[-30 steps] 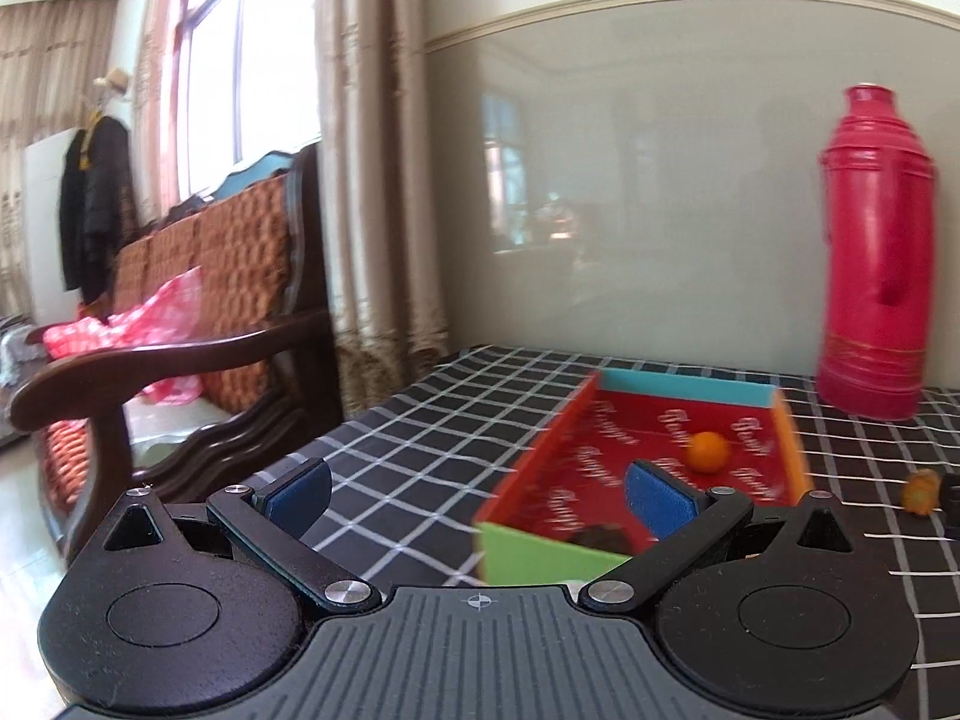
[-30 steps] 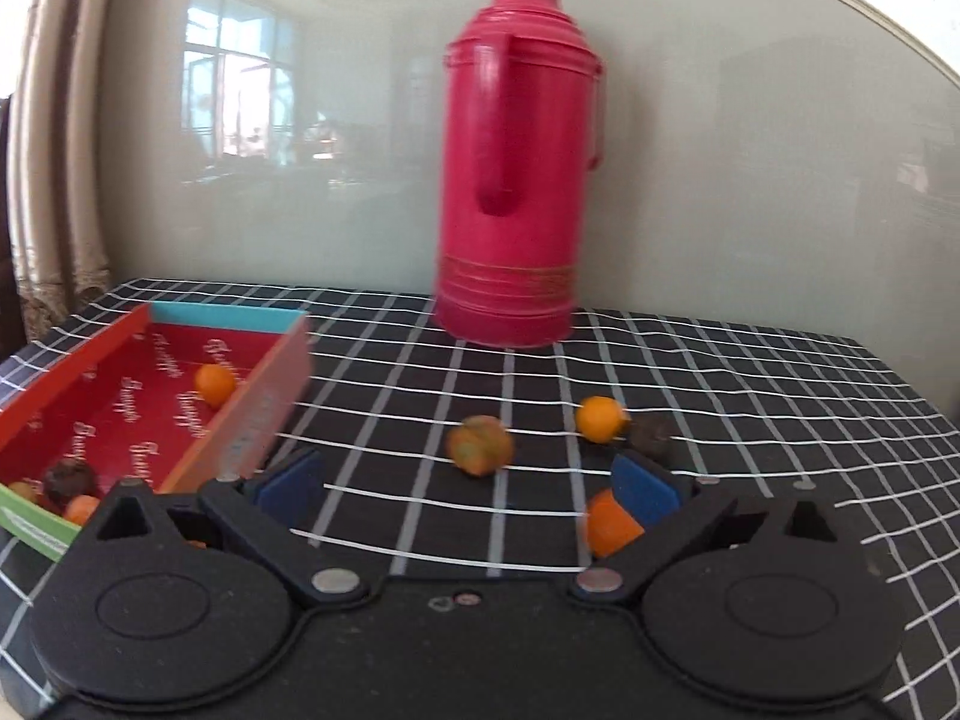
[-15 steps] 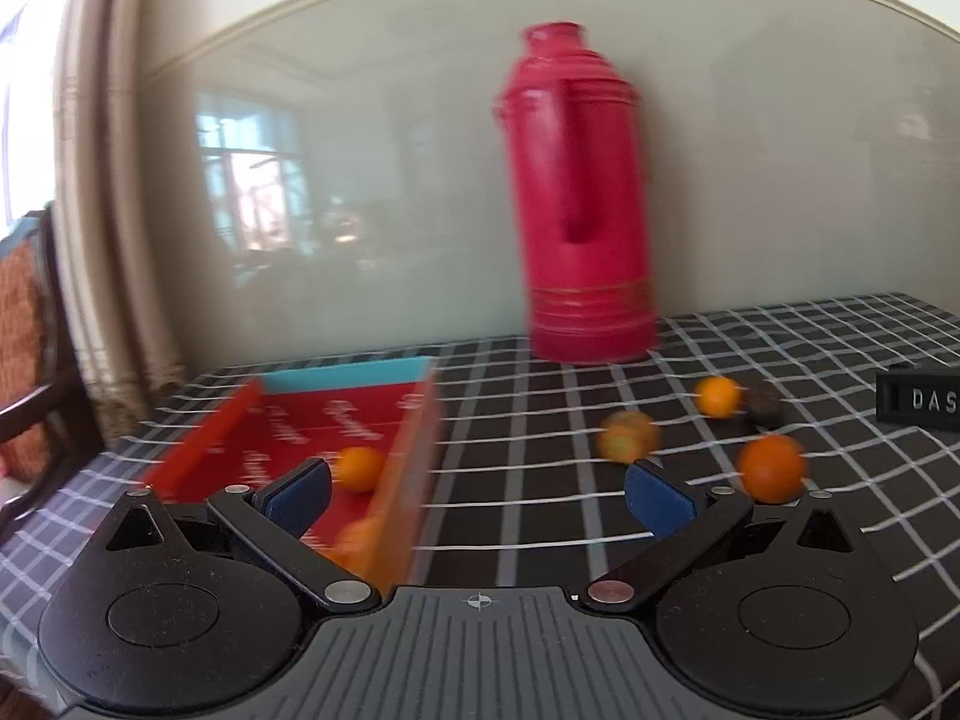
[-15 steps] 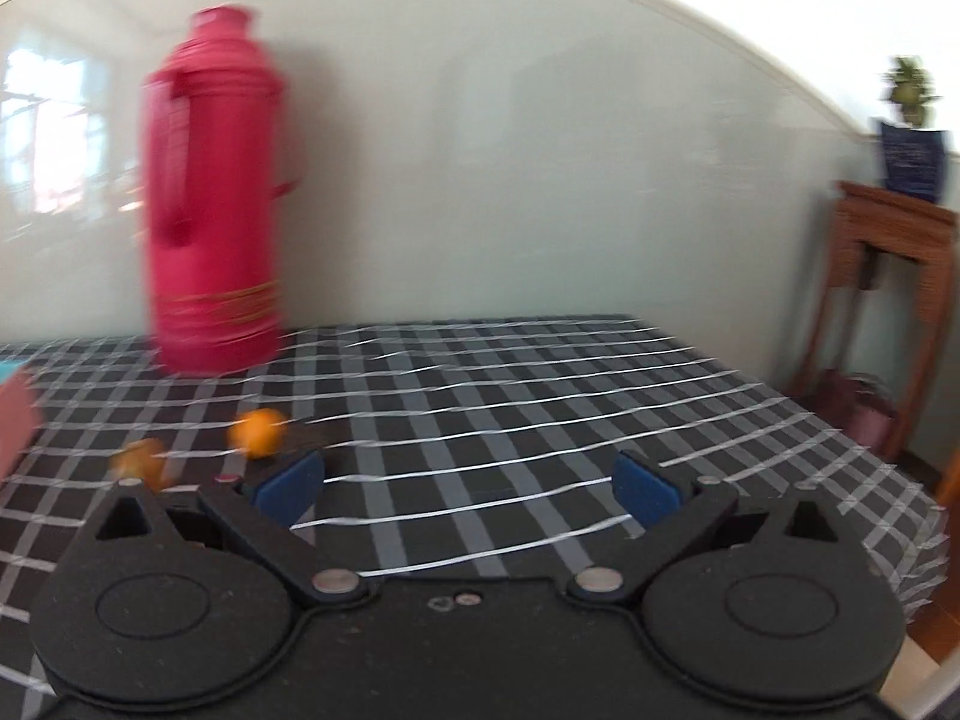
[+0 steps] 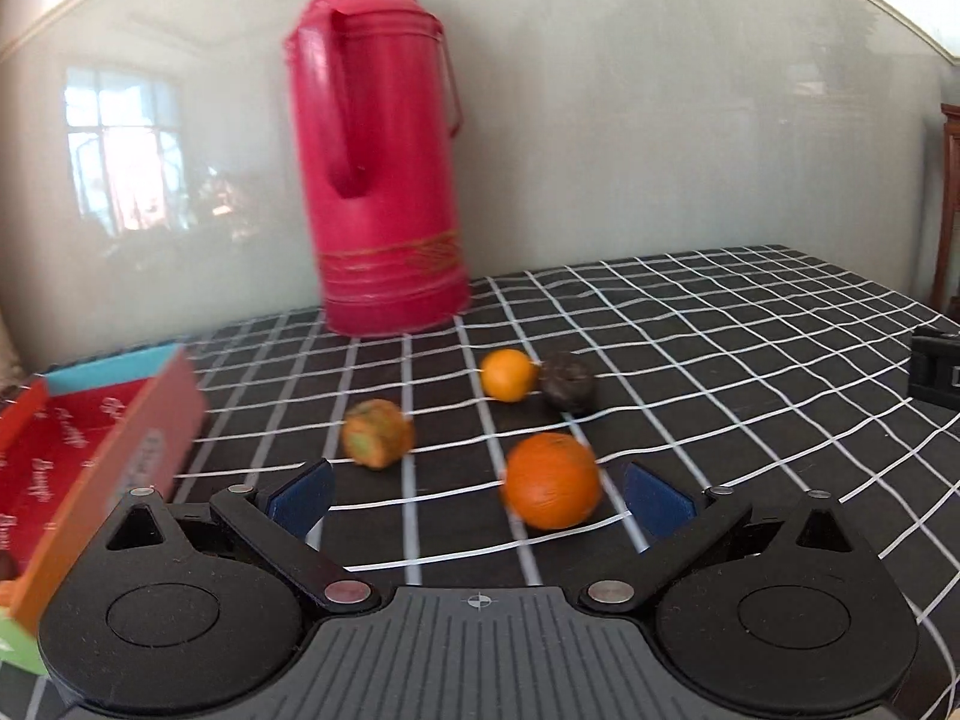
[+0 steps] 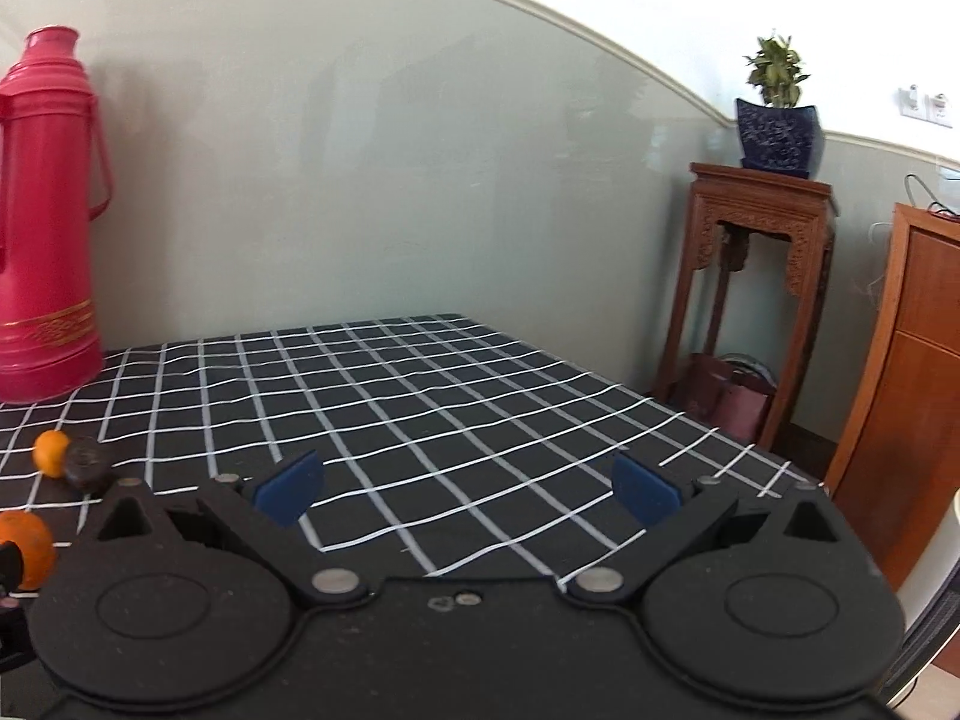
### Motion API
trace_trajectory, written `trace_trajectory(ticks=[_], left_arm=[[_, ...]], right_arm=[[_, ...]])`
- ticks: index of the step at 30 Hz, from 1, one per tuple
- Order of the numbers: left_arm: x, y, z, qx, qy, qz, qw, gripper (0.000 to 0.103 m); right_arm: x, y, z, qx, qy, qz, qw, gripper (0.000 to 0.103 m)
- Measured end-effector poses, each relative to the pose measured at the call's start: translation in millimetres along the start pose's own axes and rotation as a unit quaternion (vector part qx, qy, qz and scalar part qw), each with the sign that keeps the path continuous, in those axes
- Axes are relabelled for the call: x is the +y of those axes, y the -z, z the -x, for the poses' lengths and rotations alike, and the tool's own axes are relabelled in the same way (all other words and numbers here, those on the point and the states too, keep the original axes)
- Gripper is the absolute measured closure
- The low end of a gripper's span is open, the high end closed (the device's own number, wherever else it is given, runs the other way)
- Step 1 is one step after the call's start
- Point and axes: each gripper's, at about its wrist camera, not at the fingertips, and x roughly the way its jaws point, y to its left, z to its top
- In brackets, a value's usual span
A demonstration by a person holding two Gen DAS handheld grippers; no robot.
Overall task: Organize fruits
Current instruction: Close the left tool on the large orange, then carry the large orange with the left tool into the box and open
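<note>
In the left wrist view my left gripper is open and empty, with a large orange lying between its fingertips, nearer the right one. Beyond lie a greenish-orange fruit, a small orange and a dark fruit on the checked tablecloth. The red tray with fruit inside sits at the left. My right gripper is open and empty over bare cloth; the small orange, the dark fruit and the large orange show at its far left.
A tall red thermos stands at the back against the wall; it also shows in the right wrist view. A black box lies at the right. A wooden stand with a potted plant stands past the table's right edge.
My left gripper has swung right, away from the tray, toward the loose fruits; the large orange now lies between its fingers. My right gripper has swung right, away from the fruits.
</note>
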Motion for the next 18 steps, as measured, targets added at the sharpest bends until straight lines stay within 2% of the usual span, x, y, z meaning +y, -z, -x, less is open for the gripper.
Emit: trace_trajectory(ticks=[3, 7, 8, 9, 13, 18], left_arm=[[-8, -2, -15, 0.021, 0.022, 0.001, 0.9995, 0.026], [-12, -6, -26, 0.034, 0.038, 0.012, 0.9986, 0.036], [-13, -6, -29, 0.039, 0.043, 0.013, 0.9982, 0.051], [-13, -6, -32, 0.047, 0.047, 0.014, 0.9977, 0.060], [-14, -4, -31, 0.044, 0.045, 0.017, 0.9978, 0.061], [-10, -4, -20, 0.018, 0.030, 0.014, 0.9993, 0.061]], right_arm=[[-4, -1, -4, 0.004, 0.002, -0.002, 1.000, 0.006], [-9, 0, -8, 0.011, 0.003, -0.003, 1.000, 0.006], [-10, -1, -9, 0.011, 0.004, -0.004, 1.000, 0.006], [-10, -1, -9, 0.011, 0.005, -0.005, 1.000, 0.006], [-10, -1, -9, 0.010, 0.001, -0.008, 1.000, 0.006], [-4, -2, -6, 0.008, -0.012, -0.002, 1.000, 0.006]])
